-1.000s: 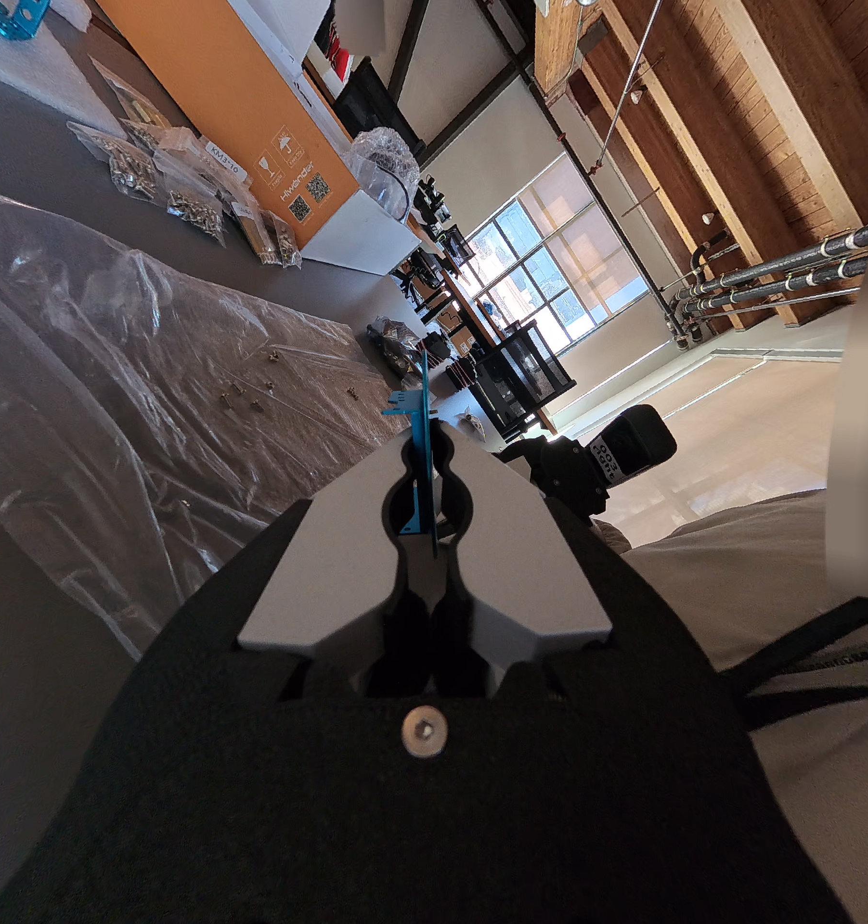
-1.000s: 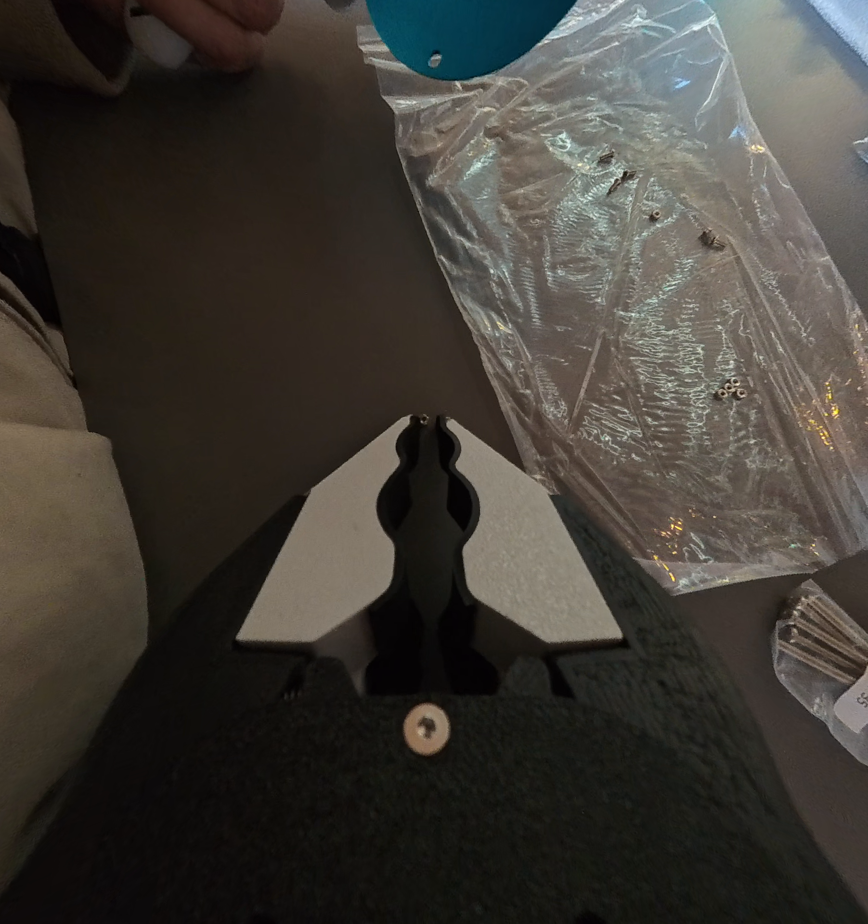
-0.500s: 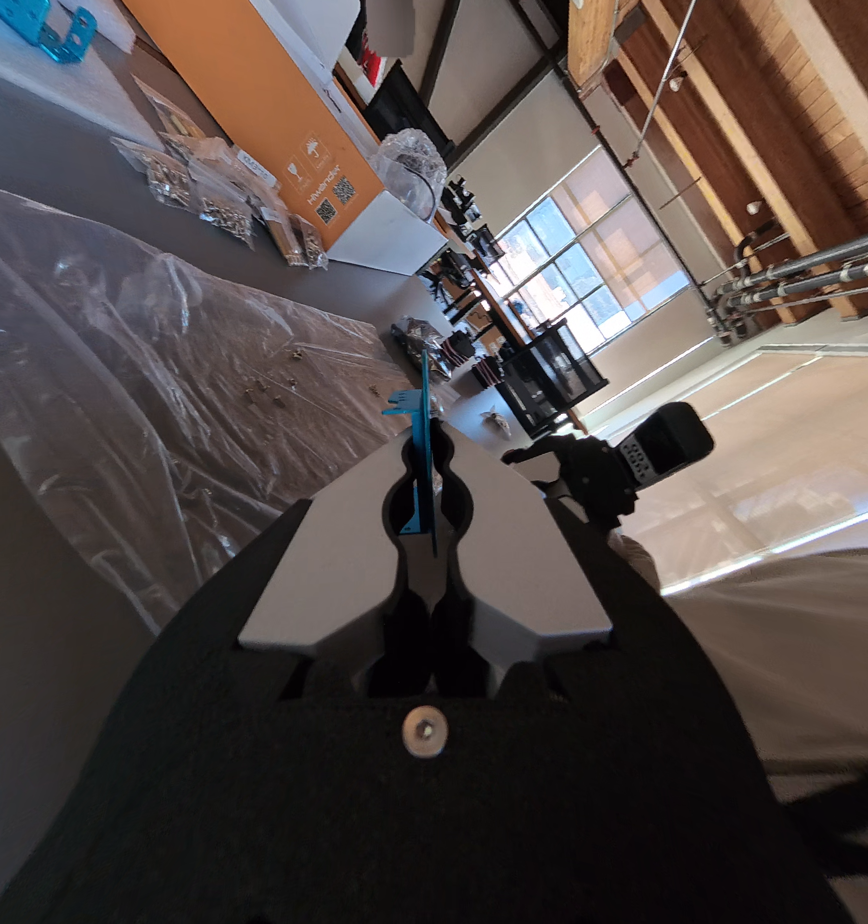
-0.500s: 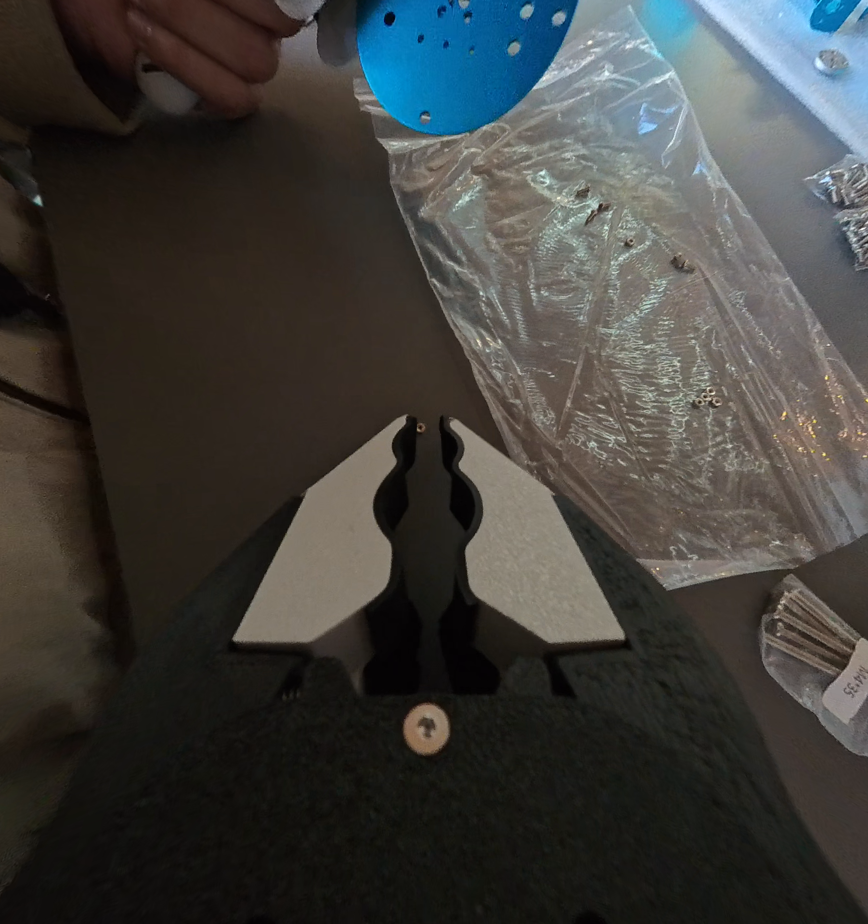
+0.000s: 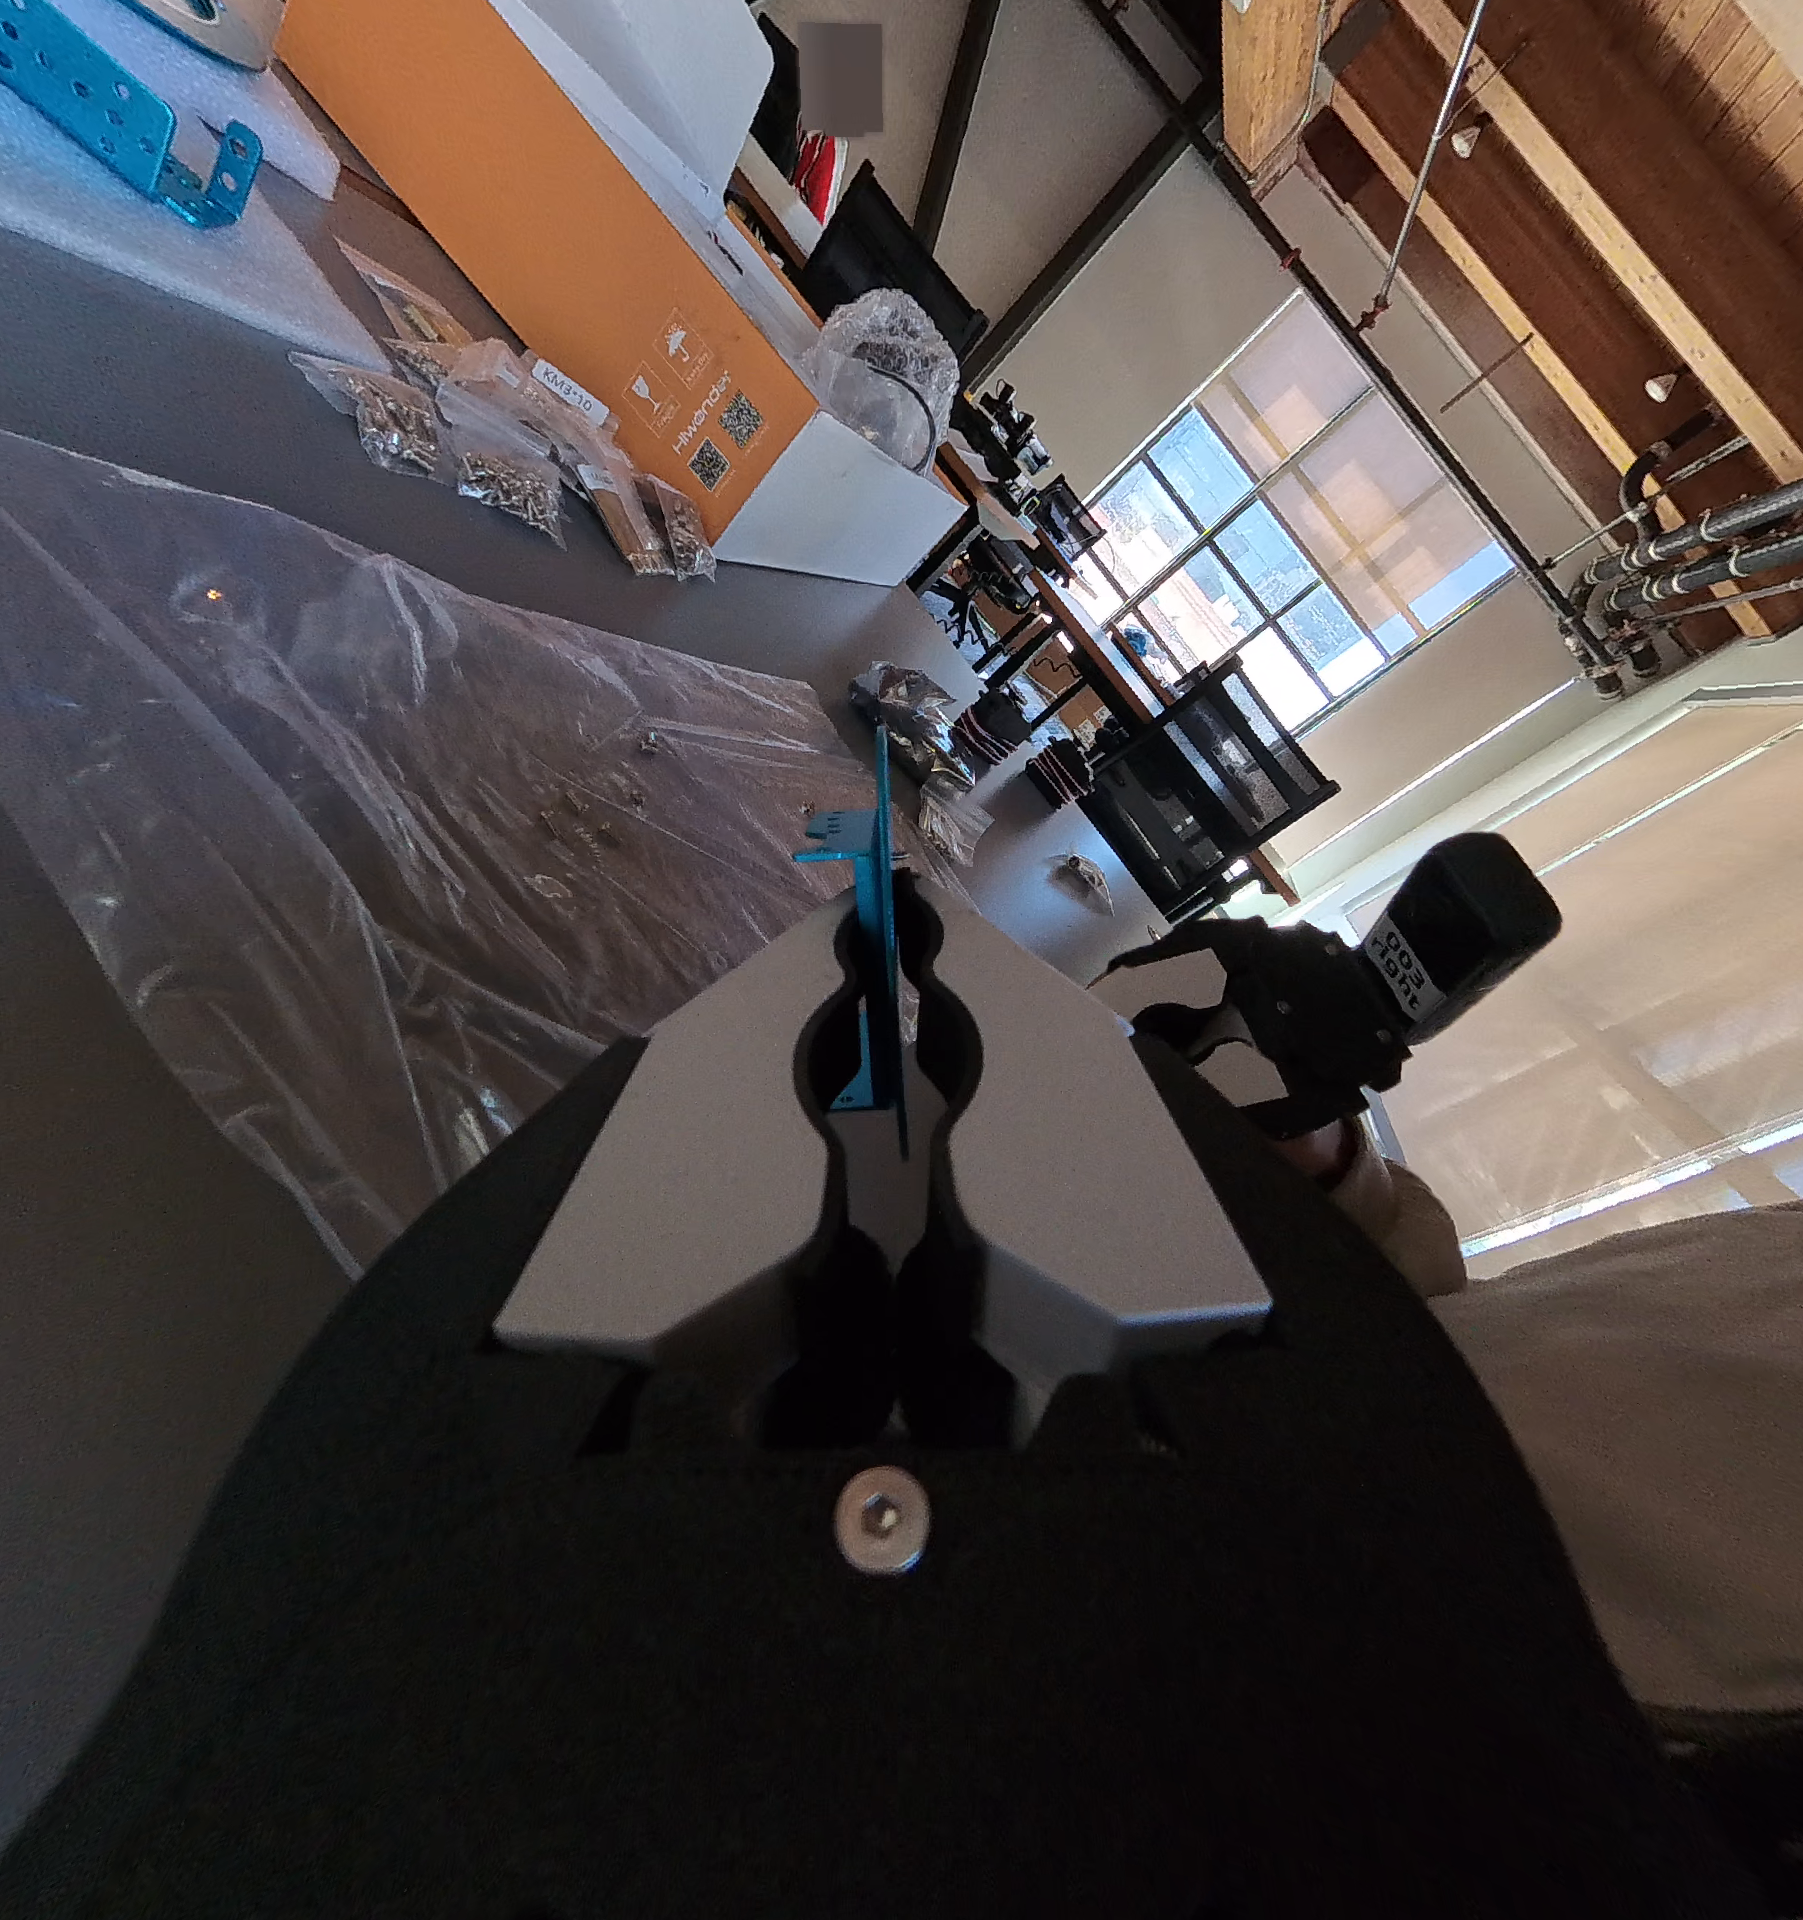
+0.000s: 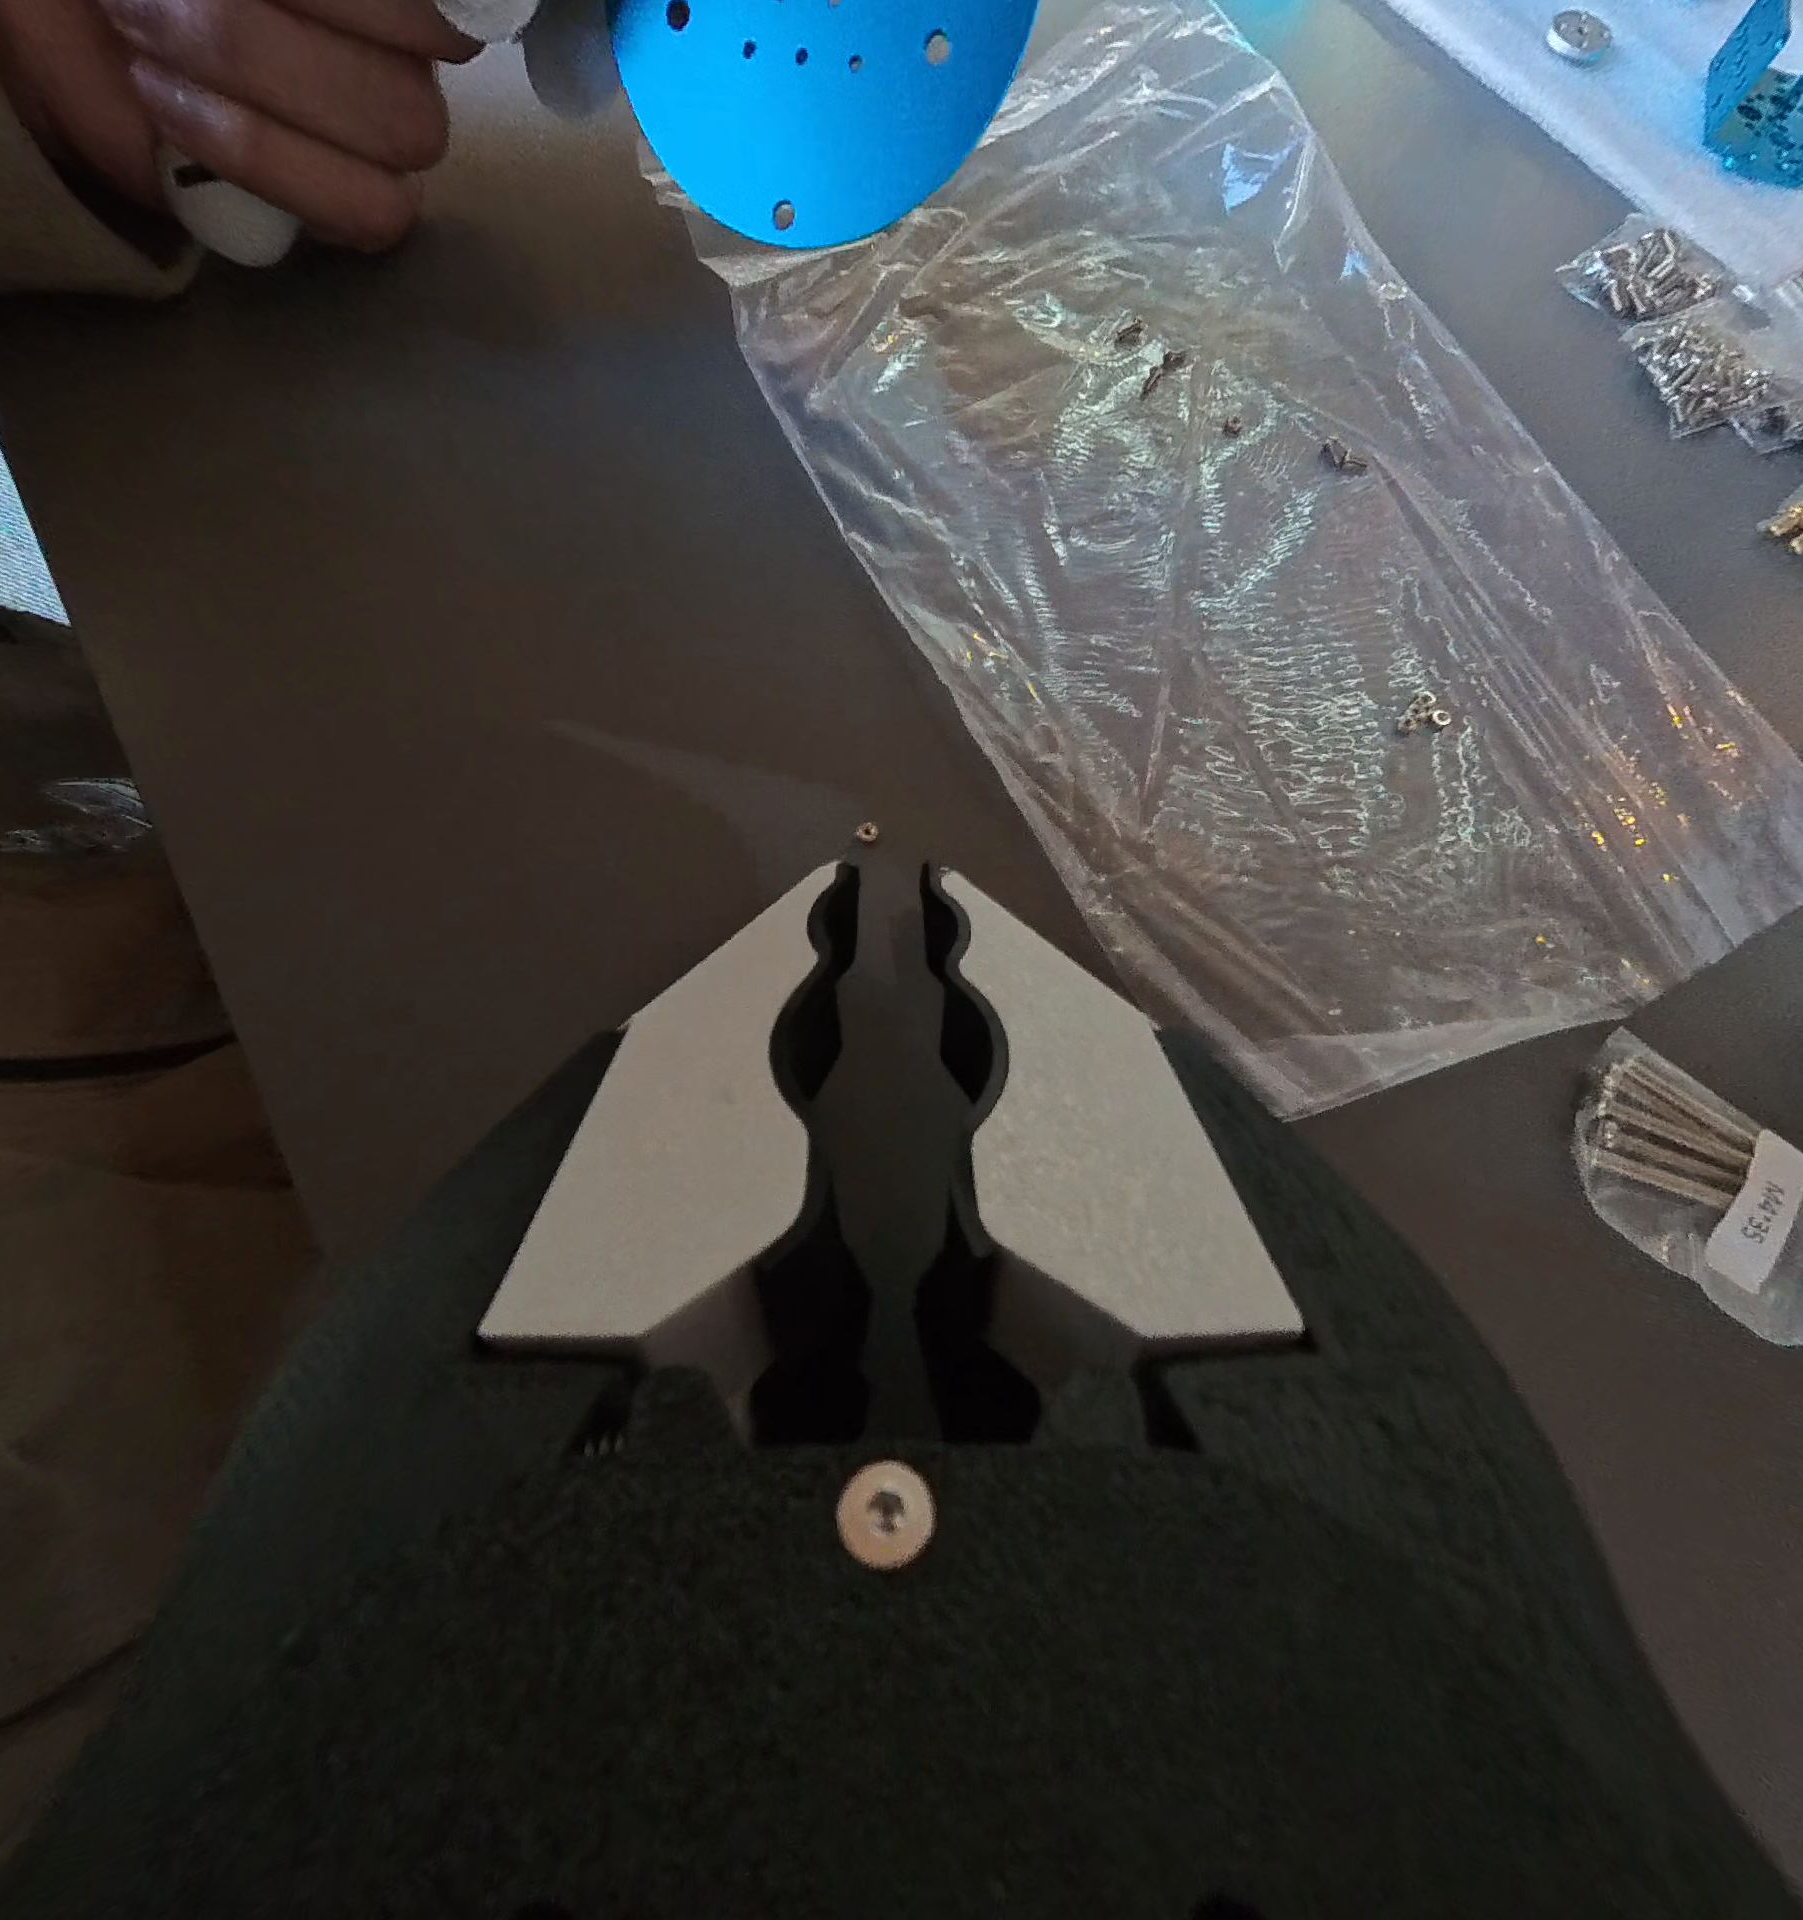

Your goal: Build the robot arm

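Up close, the left gripper (image 5: 884,904) is clenched on a thin blue metal plate (image 5: 882,935), seen edge-on between its grey fingers (image 5: 710,1122), with a small blue bracket sticking out from the plate's side. From the right wrist view the same piece shows as a round blue disc (image 6: 824,114) with small holes, held above the near corner of a clear plastic sheet (image 6: 1292,623), beside a hand (image 6: 273,114) at the table's far edge.

Below, the right gripper (image 6: 892,862) stands released, its jaws parted by a narrow gap with nothing between them. A tiny metal nut (image 6: 866,829) lies on the grey table (image 6: 461,571) just beyond its left fingertip; whether the tip touches it cannot be told. The right gripper also appears farther off in the left wrist view (image 5: 1292,997).

Loose screws (image 6: 1157,358) and a few small nuts (image 6: 1422,715) lie scattered on the plastic sheet. Near the table's right edge sits a small bag of long screws (image 6: 1686,1174), and more bags of screws (image 6: 1697,364) lie toward the far right corner, next to a blue bracket (image 6: 1780,114) on white foam. An orange box (image 5: 564,239) stands along the table's far side.
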